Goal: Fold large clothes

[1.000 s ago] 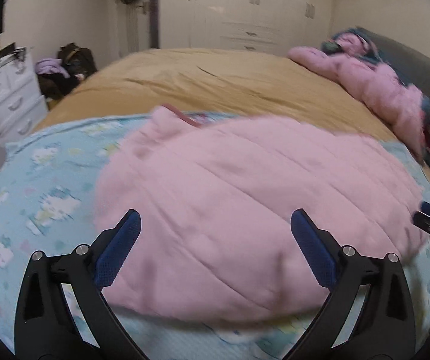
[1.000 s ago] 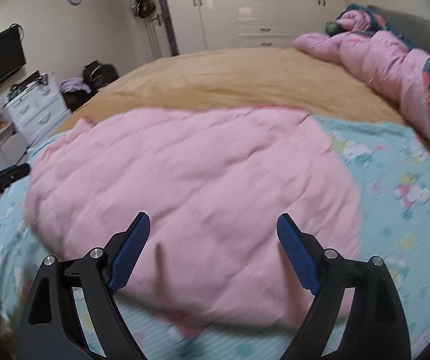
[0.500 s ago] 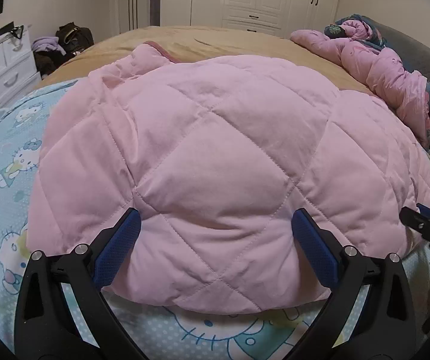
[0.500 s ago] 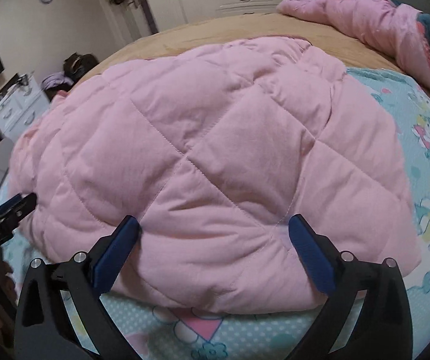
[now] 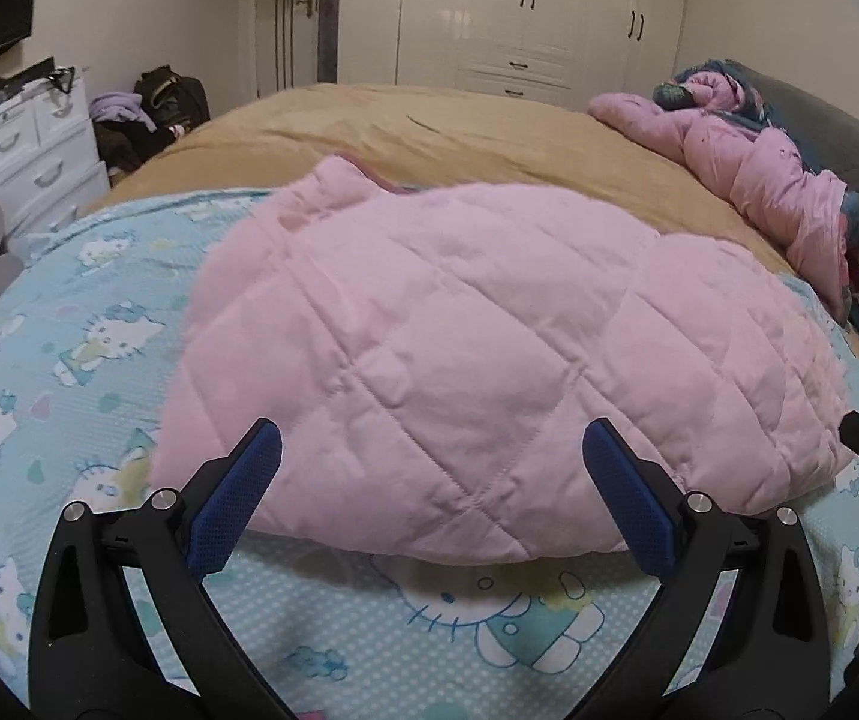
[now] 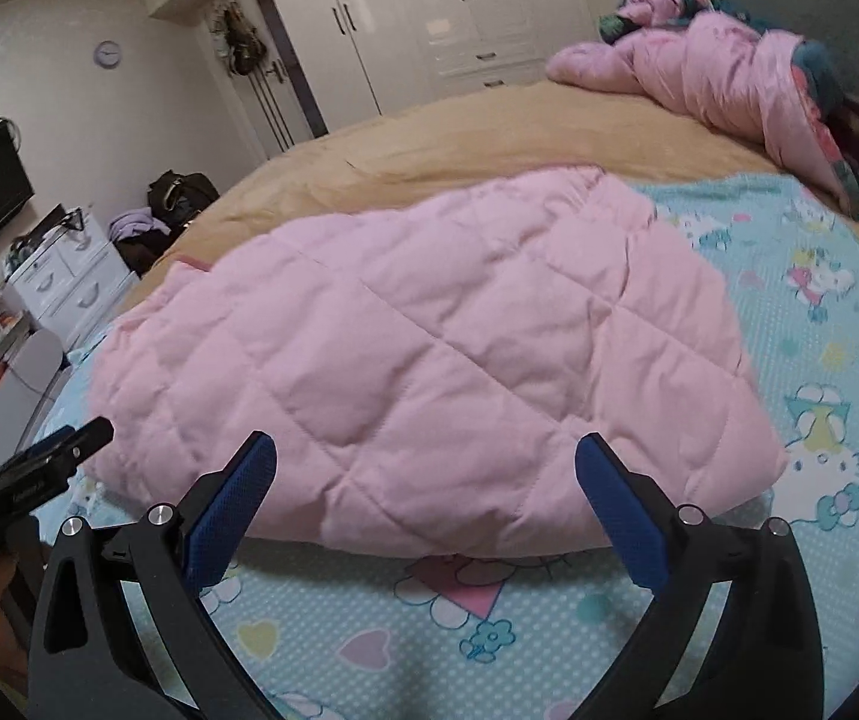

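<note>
Both your left gripper [image 5: 429,480] and right gripper [image 6: 426,480] gape empty; the puffy jacket [image 5: 489,360] may spring open, or you pinch the sheet [image 5: 69,372] regrasping.

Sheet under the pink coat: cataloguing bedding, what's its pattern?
Light blue sheet with cartoon cats, clearest in the left wrist view.

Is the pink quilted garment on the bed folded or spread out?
Folded, it seems: the pink garment lies as a compact puffy bundle on the blue sheet, no sleeves showing. How many folds, I cannot tell.
</note>
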`<state>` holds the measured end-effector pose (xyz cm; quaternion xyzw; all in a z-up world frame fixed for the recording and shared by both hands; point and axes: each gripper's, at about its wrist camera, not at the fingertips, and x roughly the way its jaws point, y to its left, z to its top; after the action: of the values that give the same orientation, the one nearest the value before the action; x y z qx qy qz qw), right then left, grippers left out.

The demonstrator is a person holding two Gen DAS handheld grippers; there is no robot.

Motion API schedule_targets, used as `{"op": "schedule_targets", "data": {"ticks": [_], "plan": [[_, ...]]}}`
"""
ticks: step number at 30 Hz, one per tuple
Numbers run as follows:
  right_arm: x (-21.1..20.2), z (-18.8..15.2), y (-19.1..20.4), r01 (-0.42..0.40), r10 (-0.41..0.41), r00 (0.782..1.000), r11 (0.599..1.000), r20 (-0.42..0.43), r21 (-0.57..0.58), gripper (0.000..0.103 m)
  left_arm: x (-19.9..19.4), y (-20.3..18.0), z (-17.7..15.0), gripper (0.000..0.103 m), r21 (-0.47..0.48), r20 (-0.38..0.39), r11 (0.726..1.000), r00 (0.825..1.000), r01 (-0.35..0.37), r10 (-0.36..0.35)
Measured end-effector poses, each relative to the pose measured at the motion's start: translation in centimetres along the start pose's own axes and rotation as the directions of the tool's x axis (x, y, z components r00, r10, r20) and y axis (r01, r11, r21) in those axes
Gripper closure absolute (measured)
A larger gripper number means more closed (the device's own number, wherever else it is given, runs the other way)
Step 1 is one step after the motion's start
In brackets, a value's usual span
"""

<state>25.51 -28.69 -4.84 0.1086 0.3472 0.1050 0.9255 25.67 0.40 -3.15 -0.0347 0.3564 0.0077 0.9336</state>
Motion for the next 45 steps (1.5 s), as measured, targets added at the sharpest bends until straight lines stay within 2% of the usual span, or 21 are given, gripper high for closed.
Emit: {"op": "schedule_targets", "data": {"ticks": [6, 12, 21, 29, 31, 35, 41, 42, 45], "plan": [[-1.9, 0.7, -0.1, -0.02, 0.02, 1.0, 1.0, 0.01, 0.013, 0.004, -1.4, 1.5, 0.2, 0.008, -0.013, 0.032, 1.0, 0.999, -0.022, 0.022], [-2.3, 1.6, -1.1, 0.028, -0.028, 1.0, 0.999, 0.007, -0.021, 0.004, -1.6, 3.9, 0.4, 0.008, -0.032, 0.034, 0.997, 0.997, -0.071, 0.072], [-1.3, 2.5, -4.8, 0.099, -0.099, 0.995, 0.995, -0.015, -0.016, 0.004, -0.2, 6.7, 0.5, 0.008, -0.052, 0.002, 0.992, 0.993, -0.116, 0.116], [0.8, 2.6, -9.0, 0.144, -0.14, 0.988, 0.988, -0.072, 0.047, 0.004, 3.6, 9.8, 1.7, 0.008, -0.101, -0.077, 0.989, 0.992, -0.105, 0.098], [1.8, 2.6, -10.7, 0.154, -0.145, 0.984, 0.984, -0.105, 0.087, 0.004, 4.7, 10.5, 2.0, 0.008, -0.118, -0.098, 0.989, 0.992, -0.086, 0.074], [4.0, 2.5, -12.8, 0.158, -0.138, 0.976, 0.981, -0.167, 0.111, 0.004, 7.5, 11.9, 2.6, 0.008, -0.169, -0.144, 0.986, 0.989, 0.012, -0.037], [7.9, 2.2, -15.9, 0.032, 0.022, 0.97, 0.975, -0.24, 0.218, 0.004, 10.9, 13.0, 2.8, 0.008, -0.207, -0.196, 0.971, 0.967, 0.123, -0.164], [8.6, 2.3, -16.4, -0.007, 0.07, 0.966, 0.969, -0.248, 0.247, 0.004, 11.4, 13.1, 2.7, 0.008, -0.219, -0.206, 0.966, 0.961, 0.138, -0.184], [10.4, 2.6, -17.0, -0.06, 0.139, 0.952, 0.958, -0.272, 0.279, 0.004, 12.5, 13.0, 2.5, 0.008, -0.227, -0.224, 0.96, 0.951, 0.162, -0.213]]}}
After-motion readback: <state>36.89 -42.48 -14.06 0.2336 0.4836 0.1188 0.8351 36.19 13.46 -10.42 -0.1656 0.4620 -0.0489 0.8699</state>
